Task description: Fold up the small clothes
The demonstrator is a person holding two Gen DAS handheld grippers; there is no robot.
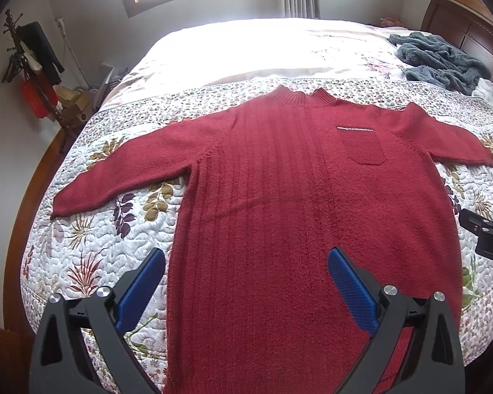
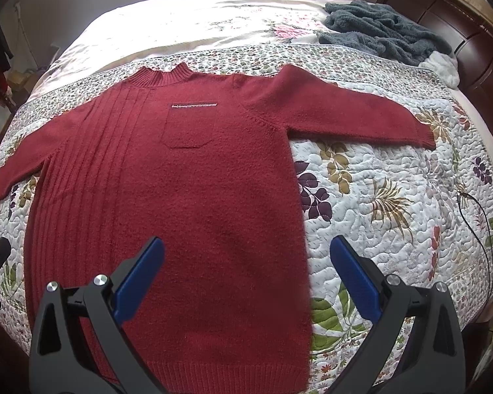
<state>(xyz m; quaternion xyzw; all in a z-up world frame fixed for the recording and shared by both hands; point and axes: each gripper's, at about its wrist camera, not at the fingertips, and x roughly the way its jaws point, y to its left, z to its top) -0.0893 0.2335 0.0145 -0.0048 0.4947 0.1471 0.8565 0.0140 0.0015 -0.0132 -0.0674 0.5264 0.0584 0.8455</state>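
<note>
Currently, a red sweater is being presented flat and face up on the floral quilt, sleeves spread, collar away. Both the left gripper and the right gripper are being held spread wide and empty above its hem end. Judged best, both hem corners should be pinched through both layers, and the fold carried evenly toward the collar.

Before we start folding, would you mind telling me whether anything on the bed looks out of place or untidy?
The red sweater lies flat and spread, sleeves out, nothing askew. The one untidy thing is a grey fluffy garment crumpled in a heap near the headboard, partly over something white.
</note>
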